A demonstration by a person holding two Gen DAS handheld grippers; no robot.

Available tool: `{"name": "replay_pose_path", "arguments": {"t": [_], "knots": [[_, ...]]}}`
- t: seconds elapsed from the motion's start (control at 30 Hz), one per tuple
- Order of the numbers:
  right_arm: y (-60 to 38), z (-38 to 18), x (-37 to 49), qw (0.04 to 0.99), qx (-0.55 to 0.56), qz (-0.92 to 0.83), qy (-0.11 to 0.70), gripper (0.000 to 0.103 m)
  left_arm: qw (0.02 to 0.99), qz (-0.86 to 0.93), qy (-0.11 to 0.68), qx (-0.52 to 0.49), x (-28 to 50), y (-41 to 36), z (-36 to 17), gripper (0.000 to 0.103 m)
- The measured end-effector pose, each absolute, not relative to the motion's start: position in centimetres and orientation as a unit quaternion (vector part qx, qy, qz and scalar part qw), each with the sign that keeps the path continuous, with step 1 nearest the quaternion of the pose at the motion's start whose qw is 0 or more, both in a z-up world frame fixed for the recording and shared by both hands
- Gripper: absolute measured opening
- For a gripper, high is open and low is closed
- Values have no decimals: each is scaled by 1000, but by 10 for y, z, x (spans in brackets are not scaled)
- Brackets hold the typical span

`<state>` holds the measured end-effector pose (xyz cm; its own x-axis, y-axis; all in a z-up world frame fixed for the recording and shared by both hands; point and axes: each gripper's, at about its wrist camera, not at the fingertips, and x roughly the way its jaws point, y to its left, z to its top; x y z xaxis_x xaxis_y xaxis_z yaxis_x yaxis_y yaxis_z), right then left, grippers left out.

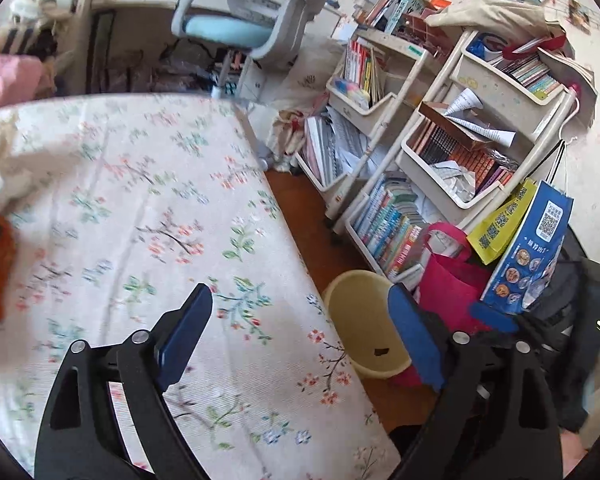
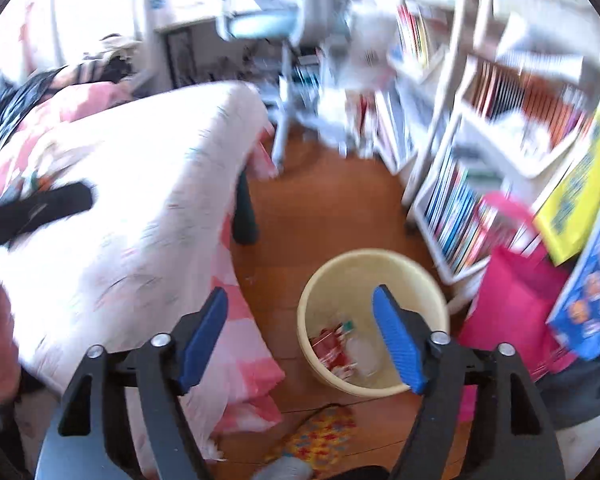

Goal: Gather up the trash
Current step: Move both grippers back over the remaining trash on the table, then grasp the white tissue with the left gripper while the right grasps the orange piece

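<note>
A pale yellow bin [image 2: 420,272] stands on the wooden floor beside the bed, with red wrappers and clear plastic trash [image 2: 340,350] inside. My right gripper [image 2: 300,340] is open and empty above the bin's left rim. My left gripper [image 1: 300,336] is open and empty over the edge of the floral bed sheet [image 1: 140,200]; the same bin [image 1: 360,320] shows between its fingers. The left gripper also shows in the right wrist view [image 2: 40,208] as a dark shape over the bed.
White book carts [image 1: 440,140] packed with books line the right side. A pink bag [image 2: 516,300] and blue and yellow paper bags [image 1: 528,248] stand beside the bin. A desk chair [image 1: 240,8] stands at the back. A colourful mat [image 2: 320,436] lies on the floor.
</note>
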<state>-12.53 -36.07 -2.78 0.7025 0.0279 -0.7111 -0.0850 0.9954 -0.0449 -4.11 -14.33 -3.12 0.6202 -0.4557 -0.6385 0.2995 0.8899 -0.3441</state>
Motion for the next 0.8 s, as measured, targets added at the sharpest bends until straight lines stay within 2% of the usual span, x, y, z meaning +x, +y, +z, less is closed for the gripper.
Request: {"name": "replay_pose_path", "arguments": {"t": [0.1, 0.33, 0.8], "knots": [[-342, -14, -153, 940, -45, 65, 332, 81, 909, -189, 361, -83, -54, -131, -14, 90], [-285, 0, -144, 954, -66, 136, 259, 83, 929, -126, 338, -83, -81, -68, 8, 94], [-169, -9, -125, 929, -60, 232, 283, 85, 911, 75, 354, -199, -96, 115, -17, 95]]}}
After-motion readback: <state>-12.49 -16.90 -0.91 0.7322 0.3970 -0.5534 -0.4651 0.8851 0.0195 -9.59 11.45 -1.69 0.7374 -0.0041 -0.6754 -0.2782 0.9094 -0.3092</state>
